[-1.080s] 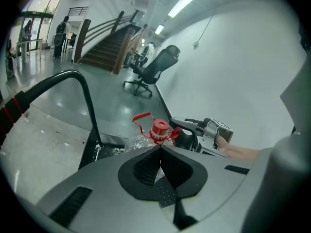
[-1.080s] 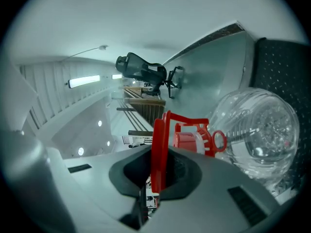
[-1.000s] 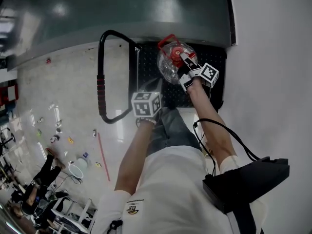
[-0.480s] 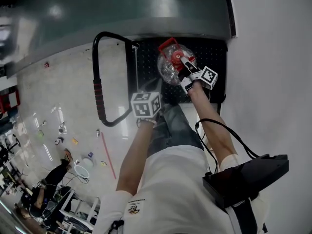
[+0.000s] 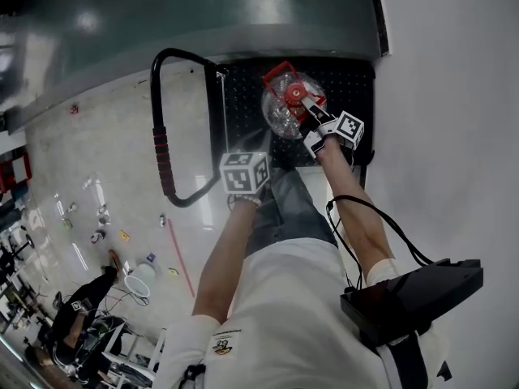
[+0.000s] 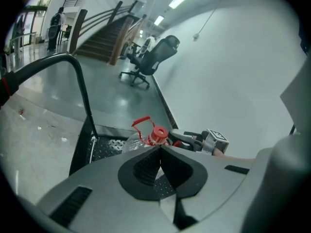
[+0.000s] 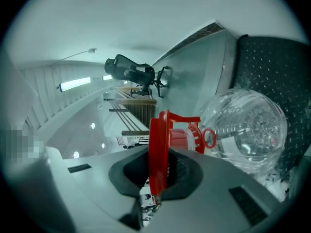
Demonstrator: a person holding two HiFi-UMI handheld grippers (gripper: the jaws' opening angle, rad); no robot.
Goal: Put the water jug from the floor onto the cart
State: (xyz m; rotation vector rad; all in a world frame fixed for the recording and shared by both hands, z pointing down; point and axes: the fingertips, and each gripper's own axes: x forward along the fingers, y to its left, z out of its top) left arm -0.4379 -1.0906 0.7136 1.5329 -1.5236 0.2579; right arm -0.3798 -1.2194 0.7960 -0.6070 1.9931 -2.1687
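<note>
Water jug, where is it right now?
In the head view, the water jug is top centre over the cart's black deck, its red handle gripped by the right tool.

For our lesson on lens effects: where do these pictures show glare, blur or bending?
Head view: light glare on the green floor, left edge smeared. Left gripper view: dark rounded corners, the cart handle bows. Right gripper view: the jug sparkles with highlights; the red handle close up looks soft.

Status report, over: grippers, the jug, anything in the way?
Right gripper shut on red handle of water jug. Left gripper shut, empty, held back. Jug over cart deck; touchdown unclear. No obstacle seen on deck.
</note>
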